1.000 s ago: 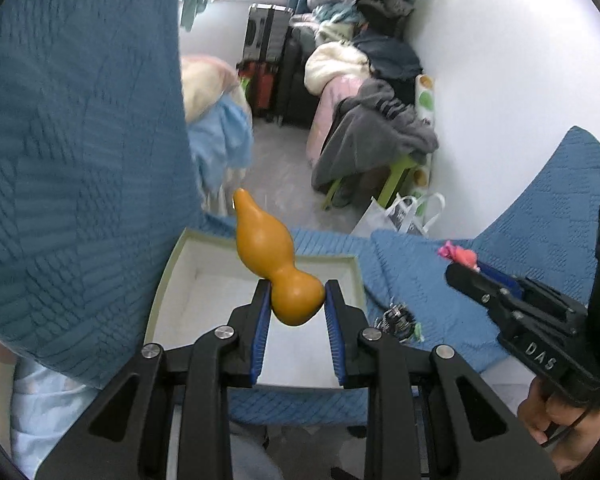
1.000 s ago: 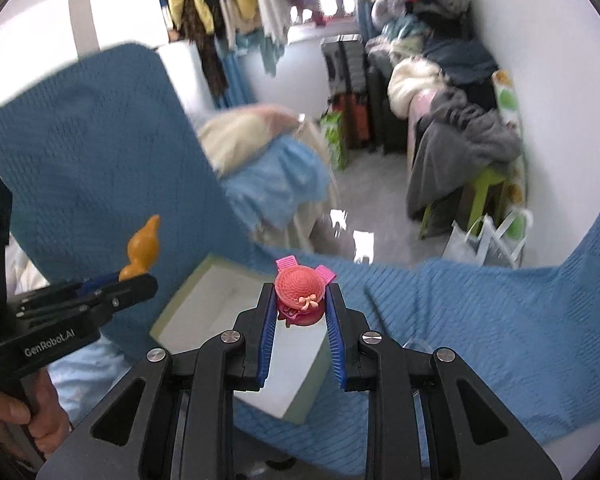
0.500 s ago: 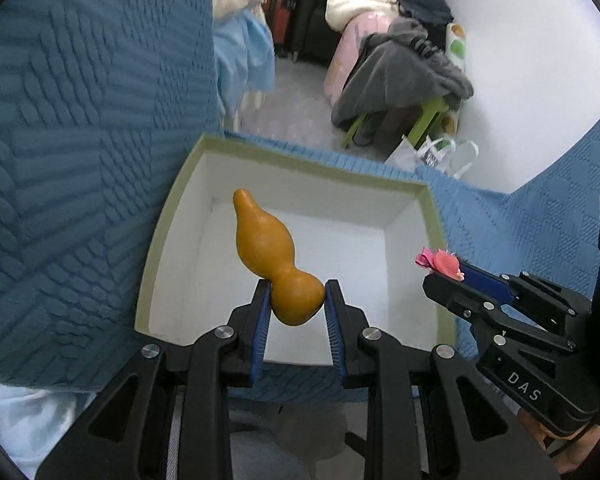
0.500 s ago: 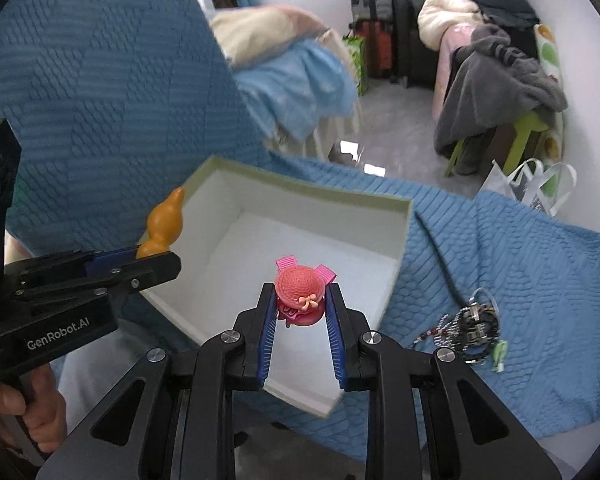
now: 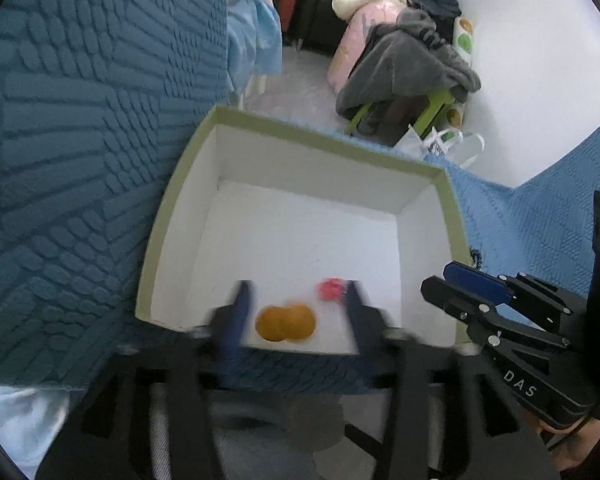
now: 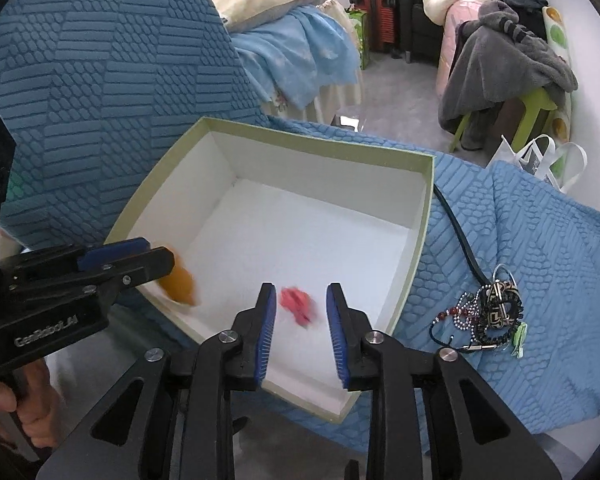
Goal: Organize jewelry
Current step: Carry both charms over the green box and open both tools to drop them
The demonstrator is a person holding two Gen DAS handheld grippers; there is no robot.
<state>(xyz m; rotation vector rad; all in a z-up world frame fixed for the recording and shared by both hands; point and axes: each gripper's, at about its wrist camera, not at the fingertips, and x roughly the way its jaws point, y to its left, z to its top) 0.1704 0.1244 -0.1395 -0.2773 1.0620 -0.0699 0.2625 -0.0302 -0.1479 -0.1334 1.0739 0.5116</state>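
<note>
We hold both claws tipped down over the near edge of the box. Our left claw is opening; its blue fingers look blurry and do not touch the orange gourd, which is loose between them on the white floor of the box. Our right claw is opening too, and the little pink hat sits blurred between its fingers, not pinched. A hand grips the left claw's handle low on the left. Just past the box on the right, a pile of bracelets lies on the blue cloth. Farther off is a messy room.
</note>
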